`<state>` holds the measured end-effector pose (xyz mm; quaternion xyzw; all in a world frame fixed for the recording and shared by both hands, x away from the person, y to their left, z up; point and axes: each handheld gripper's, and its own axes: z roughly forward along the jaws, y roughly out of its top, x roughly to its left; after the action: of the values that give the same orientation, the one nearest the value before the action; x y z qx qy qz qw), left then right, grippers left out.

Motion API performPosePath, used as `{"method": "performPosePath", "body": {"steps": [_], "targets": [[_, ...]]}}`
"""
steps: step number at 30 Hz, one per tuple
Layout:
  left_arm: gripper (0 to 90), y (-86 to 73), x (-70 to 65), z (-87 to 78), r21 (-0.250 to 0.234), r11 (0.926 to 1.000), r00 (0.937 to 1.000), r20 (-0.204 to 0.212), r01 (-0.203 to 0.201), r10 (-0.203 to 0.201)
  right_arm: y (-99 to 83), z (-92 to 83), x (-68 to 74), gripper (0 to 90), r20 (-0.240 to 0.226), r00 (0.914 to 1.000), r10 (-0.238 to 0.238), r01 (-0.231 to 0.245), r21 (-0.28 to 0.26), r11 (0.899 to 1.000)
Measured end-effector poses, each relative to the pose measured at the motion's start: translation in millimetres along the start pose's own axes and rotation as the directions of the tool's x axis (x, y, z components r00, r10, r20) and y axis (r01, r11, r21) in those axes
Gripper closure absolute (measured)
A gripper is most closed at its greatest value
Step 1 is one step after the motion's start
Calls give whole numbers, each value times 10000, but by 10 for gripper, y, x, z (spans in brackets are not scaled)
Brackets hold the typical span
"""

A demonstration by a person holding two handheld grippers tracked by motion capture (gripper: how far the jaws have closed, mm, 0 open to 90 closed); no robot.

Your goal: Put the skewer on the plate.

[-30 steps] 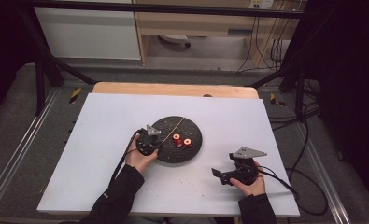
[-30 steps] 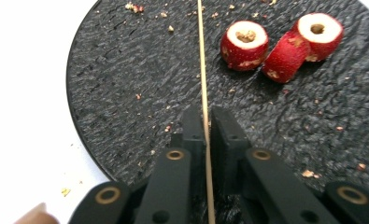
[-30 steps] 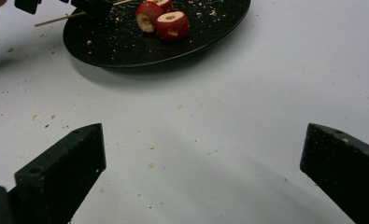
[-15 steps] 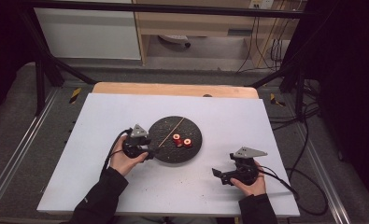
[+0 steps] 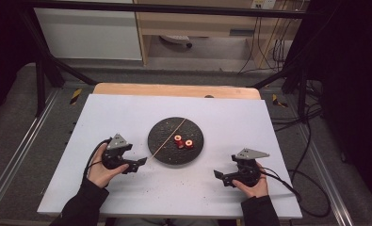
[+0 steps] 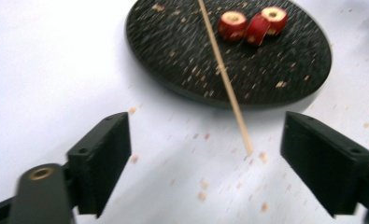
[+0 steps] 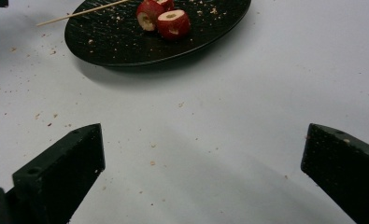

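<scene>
Your left gripper (image 5: 141,162) sits on the white table (image 5: 127,113), jaws spread wide and just been opening, nothing between them. The wooden skewer (image 6: 222,74) lies ahead of those jaws, its near tip overhanging the plate's edge above the table, just in front of the gap and closer to the right-hand jaw in the left gripper view; the pads do not touch it. The rest of the skewer runs away from the jaws across the black plate (image 6: 182,56). Two red fruit pieces (image 6: 252,23) lie on the plate beyond the jaws, to the right of the skewer, touching each other.

Your right gripper (image 5: 217,175) is also released, jaws wide apart with bare table between them. In the right gripper view the plate (image 7: 117,42) is well ahead of the jaws and off to the left, the fruit pieces (image 7: 166,19) on its near half, the skewer (image 7: 79,11) farther back, its tip poking past the plate's left rim. Crumbs (image 7: 152,162) dot the table between jaws and plate. Both hands grip the gripper bodies; left hand (image 5: 101,172), right hand (image 5: 254,186).
</scene>
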<state>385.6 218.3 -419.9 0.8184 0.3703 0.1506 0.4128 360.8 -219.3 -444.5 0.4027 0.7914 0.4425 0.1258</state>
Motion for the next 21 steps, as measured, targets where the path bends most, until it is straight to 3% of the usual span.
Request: {"method": "performPosePath", "body": {"steps": [4,12,21], "targets": [[108,-141,56,-87,-83,9999,9994,-325,-137,134,-1,1,1,8,-4,10000,17,-17,8,10000],[81,-433,107,-165,-185,9998,9992,-398,-105,98,-12,7,6,8,11,10000,-1,1,102,9999],[63,-555,112,-221,-294,9993,9985,-510,-212,196,-25,2,20,9,-233,9997,-70,76,226,9997]]}}
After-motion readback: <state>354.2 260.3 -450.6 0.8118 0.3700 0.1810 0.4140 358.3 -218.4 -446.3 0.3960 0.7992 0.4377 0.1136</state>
